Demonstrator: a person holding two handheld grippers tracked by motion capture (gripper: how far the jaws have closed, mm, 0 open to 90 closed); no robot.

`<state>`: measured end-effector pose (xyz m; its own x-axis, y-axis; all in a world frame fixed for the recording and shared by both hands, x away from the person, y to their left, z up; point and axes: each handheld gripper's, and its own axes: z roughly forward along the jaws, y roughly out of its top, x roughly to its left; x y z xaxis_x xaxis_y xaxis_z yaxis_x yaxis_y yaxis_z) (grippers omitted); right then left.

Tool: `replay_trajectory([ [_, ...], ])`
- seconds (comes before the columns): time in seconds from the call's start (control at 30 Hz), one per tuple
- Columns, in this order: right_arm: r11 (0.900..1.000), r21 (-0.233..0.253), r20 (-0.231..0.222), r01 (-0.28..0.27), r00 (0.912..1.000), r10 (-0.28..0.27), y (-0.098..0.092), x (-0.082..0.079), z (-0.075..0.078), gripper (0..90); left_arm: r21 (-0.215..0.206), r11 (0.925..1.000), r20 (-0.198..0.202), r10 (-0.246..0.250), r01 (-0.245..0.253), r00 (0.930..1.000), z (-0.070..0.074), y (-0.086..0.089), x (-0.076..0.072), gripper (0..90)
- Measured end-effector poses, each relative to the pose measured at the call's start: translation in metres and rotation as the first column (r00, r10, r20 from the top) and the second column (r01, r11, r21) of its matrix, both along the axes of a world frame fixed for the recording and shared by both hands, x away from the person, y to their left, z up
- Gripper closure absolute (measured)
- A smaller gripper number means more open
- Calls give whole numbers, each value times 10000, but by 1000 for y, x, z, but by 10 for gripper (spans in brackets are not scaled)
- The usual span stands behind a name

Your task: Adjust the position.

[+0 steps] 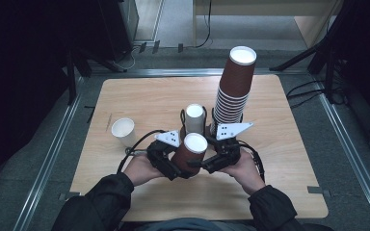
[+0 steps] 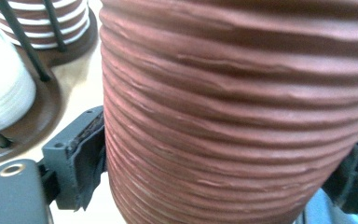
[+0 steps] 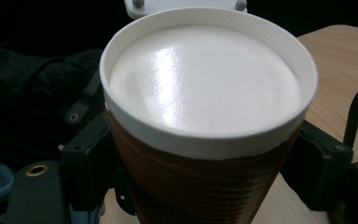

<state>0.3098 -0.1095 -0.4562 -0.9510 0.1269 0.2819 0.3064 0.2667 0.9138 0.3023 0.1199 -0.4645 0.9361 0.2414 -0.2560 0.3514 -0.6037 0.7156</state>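
A brown ribbed paper cup [image 1: 191,153] is held bottom-up, its white base on top, between both grippers near the table's front middle. My left gripper [image 1: 179,166] grips it from the left; in the left gripper view the cup wall [image 2: 233,116] sits between the jaws, with one pad [image 2: 89,154] pressed against it. My right gripper [image 1: 208,163] grips it from the right; the right gripper view looks down on the cup's white base [image 3: 205,79], with a jaw on each side of the cup [image 3: 200,186].
A tall stack of upturned brown cups [image 1: 233,91] rises just behind the grippers, beside a short white cup stack [image 1: 194,118] in a black wire holder. A single white cup [image 1: 123,131] stands open-side up at the left. The wooden table [image 1: 279,144] has free room at the right.
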Motion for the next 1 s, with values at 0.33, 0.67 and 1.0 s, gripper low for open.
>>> replay_trajectory([
  [0.33,9996,-261,-249,74,9997,-81,-6,2,6,148,263,9995,-173,-155,160,9997,5,9,3,131],
  [0.67,9841,-1771,-10,138,9999,-142,-10,1,3,151,1069,9940,7,-250,248,9997,6,20,4,129],
  [1.0,9554,-2948,64,155,9999,-142,-4,2,-7,154,2171,9760,132,-207,173,9997,5,26,8,128],
])
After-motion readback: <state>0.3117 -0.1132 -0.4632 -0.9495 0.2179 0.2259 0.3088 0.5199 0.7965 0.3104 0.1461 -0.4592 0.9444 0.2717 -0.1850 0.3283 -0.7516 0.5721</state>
